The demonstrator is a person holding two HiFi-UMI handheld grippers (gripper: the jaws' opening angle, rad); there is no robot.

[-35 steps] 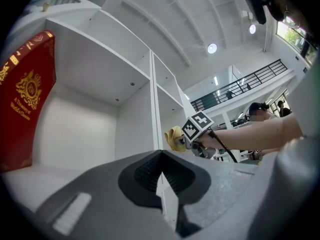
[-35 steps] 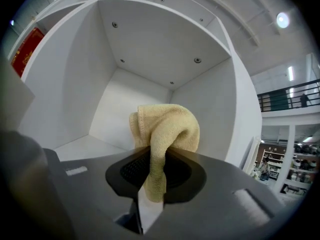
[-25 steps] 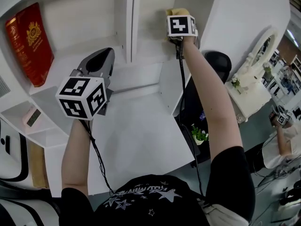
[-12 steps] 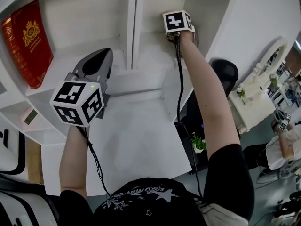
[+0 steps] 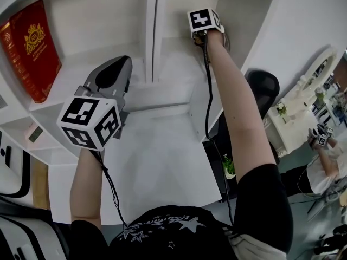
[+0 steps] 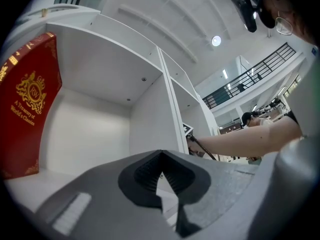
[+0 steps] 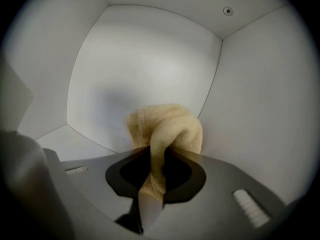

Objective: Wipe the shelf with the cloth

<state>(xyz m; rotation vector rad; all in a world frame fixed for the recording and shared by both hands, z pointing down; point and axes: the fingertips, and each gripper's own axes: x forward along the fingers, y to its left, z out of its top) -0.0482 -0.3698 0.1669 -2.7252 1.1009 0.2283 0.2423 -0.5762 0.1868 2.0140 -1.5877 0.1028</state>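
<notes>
The yellow cloth [image 7: 167,129] is bunched and pinched between the jaws of my right gripper [image 7: 152,156]. It presses toward the back right corner of a white shelf compartment [image 7: 140,64]. In the head view the right gripper [image 5: 203,20] reaches deep into the upper middle compartment of the shelf [image 5: 179,53], and the cloth is hidden behind its marker cube. My left gripper [image 5: 115,66] hovers in front of the left compartment, jaws shut with nothing between them. In its own view the left gripper [image 6: 160,159] points into that empty compartment.
A red book [image 5: 30,50] leans at the left side of the left compartment. A small white device [image 5: 33,134] lies on a lower shelf. Below are a white table top [image 5: 157,161], a black chair [image 5: 263,85] and a small plant [image 5: 227,167]. Another person [image 5: 325,164] sits at far right.
My right gripper has pushed further into the compartment, and the cloth, seen above its cube a second ago, is now hidden in the head view. The left gripper barely shifted.
</notes>
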